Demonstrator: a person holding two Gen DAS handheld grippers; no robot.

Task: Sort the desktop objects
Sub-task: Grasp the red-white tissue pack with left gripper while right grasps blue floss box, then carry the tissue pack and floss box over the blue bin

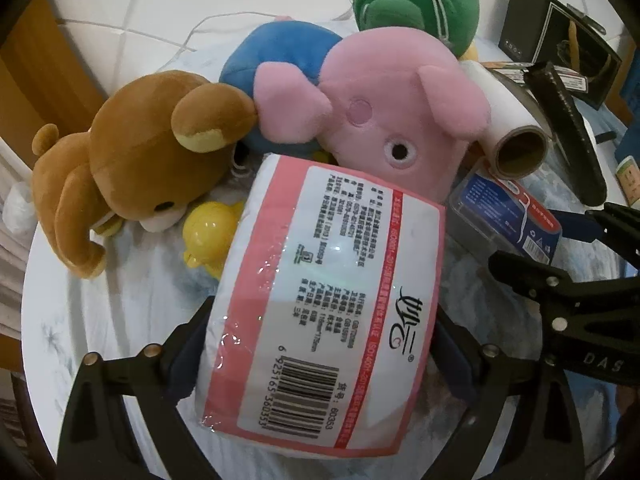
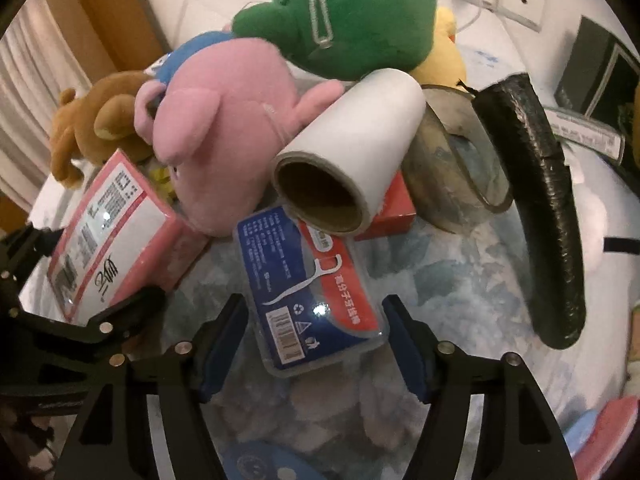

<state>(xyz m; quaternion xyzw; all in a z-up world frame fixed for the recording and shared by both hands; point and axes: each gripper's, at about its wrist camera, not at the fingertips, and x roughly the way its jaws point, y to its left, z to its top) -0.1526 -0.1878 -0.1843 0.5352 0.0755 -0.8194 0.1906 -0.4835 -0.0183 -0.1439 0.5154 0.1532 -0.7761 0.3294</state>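
Observation:
My left gripper (image 1: 320,344) is shut on a pink and white tissue pack (image 1: 328,300), its jaws pressing both sides; the pack also shows in the right wrist view (image 2: 108,240). My right gripper (image 2: 316,344) is open, its jaws on either side of the near end of a blue and red dental floss box (image 2: 312,280), not touching it. The box also shows in the left wrist view (image 1: 508,216). A white paper roll (image 2: 352,168) rests on the far end of the box. A pink pig plush (image 1: 384,120) lies behind the tissue pack.
A brown bear plush (image 1: 132,168), a blue plush (image 1: 280,52), a green plush (image 2: 352,12) and a yellow toy duck (image 1: 212,236) crowd the round table (image 1: 80,320). A black curved object (image 2: 548,216), a glass bowl (image 2: 452,168), a red box (image 2: 392,212) and a black box (image 1: 552,40) lie to the right.

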